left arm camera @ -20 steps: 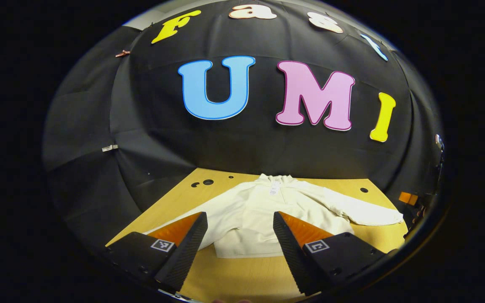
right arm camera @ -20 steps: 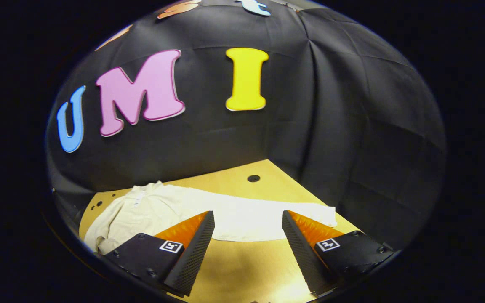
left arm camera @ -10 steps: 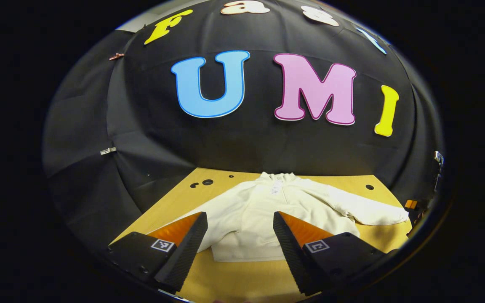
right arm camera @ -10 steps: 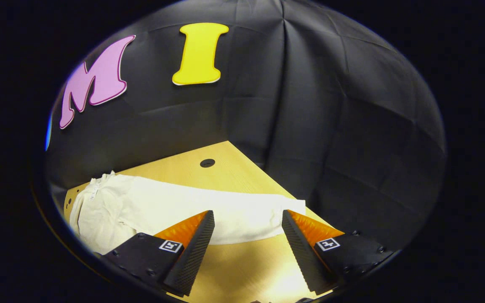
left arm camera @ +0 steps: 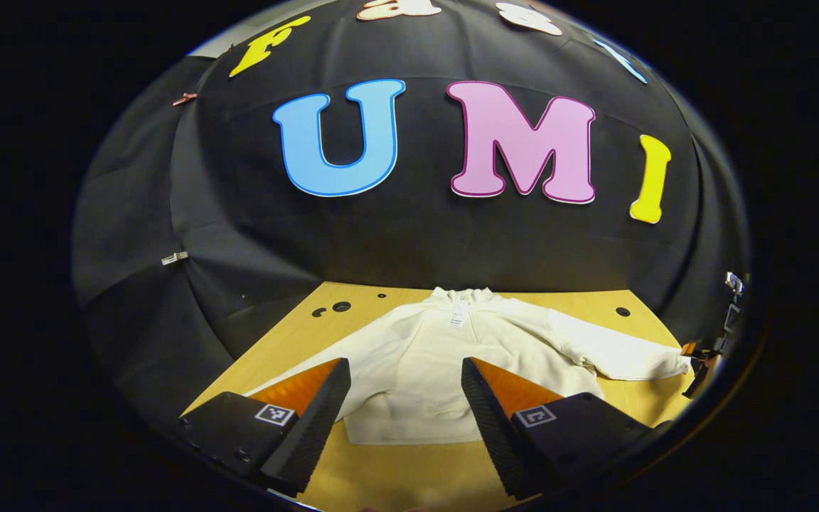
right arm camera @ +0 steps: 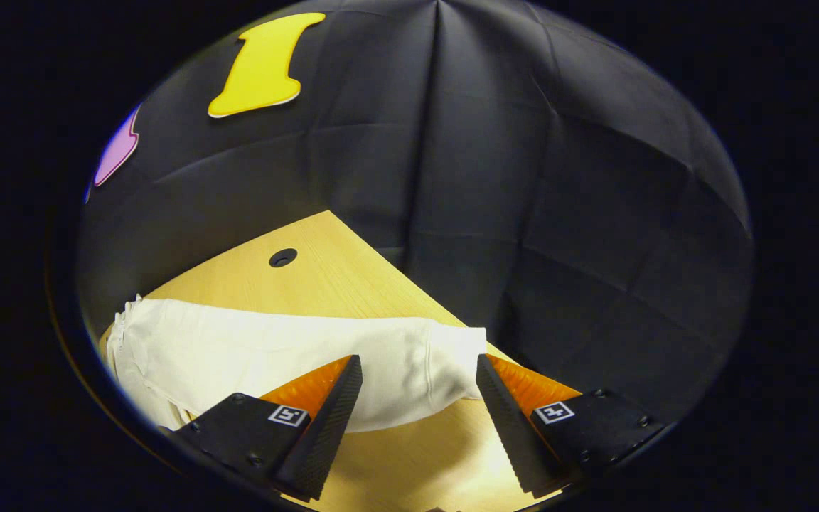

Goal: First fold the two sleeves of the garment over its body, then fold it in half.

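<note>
Cream garment (left arm camera: 445, 370) lies flat, collar pointing away from the gaping left gripper (left arm camera: 402, 419), sleeves spread sideways on the wooden table (left arm camera: 296, 334); right gripper (right arm camera: 416, 419) gapes astride one cuff (right arm camera: 463, 355).

Dim booth, bright glare on table (right arm camera: 452, 462) (near edge), strong fisheye bending, sharp focus

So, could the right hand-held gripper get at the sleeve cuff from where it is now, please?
Probably yes: the right hand-held gripper is open, the sleeve cuff lies flat on the table just ahead between its fingers, and nothing lies between them.
</note>
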A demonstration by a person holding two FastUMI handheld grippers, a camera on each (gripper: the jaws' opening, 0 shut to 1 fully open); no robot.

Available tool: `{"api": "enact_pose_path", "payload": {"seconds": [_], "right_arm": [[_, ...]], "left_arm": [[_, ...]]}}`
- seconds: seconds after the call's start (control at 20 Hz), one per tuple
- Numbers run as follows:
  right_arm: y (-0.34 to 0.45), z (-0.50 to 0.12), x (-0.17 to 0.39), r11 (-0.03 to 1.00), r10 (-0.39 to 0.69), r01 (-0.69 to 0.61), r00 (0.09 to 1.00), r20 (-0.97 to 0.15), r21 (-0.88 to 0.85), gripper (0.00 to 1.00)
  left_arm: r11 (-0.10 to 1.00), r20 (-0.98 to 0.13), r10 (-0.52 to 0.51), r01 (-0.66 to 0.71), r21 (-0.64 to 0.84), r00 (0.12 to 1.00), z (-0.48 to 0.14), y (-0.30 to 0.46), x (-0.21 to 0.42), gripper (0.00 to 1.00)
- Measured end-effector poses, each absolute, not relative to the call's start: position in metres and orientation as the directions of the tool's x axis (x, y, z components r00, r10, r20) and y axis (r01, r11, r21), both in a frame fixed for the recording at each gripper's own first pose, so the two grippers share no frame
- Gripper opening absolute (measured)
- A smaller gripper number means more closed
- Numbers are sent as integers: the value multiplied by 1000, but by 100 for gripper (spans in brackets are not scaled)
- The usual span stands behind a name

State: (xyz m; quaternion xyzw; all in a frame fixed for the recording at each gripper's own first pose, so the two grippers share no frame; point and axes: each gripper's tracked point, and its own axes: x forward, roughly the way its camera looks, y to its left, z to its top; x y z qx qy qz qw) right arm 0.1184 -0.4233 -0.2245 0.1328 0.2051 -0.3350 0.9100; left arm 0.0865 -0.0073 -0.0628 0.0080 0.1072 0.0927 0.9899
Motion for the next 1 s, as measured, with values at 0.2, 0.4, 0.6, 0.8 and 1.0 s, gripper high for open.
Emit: {"api": "enact_pose_path", "payload": {"seconds": [0.2, 0.4, 0.6, 0.8, 1.0], "right_arm": [[-439, -246, 118, 726, -557, 684, 650, -517, 78, 99], [-446, -266, 120, 702, -541, 706, 615, -574, 95, 99], [-444, -275, 119, 701, -519, 704, 611, -598, 112, 100], [-435, -274, 130, 753, -496, 652, 652, -573, 89, 83], [-423, -274, 138, 749, -480, 652, 657, -582, 119, 38]], "left_arm": [[984, -229, 177, -174, 35, 957, -67, -13, 90, 96], [985, -255, 172, -170, 27, 951, -69, -17, 89, 97], [987, -257, 159, -162, 10, 953, -62, -27, 88, 96], [988, -263, 129, -147, -48, 956, -58, -43, 94, 97], [992, -252, 104, -119, -47, 962, -50, -55, 91, 96]]}}
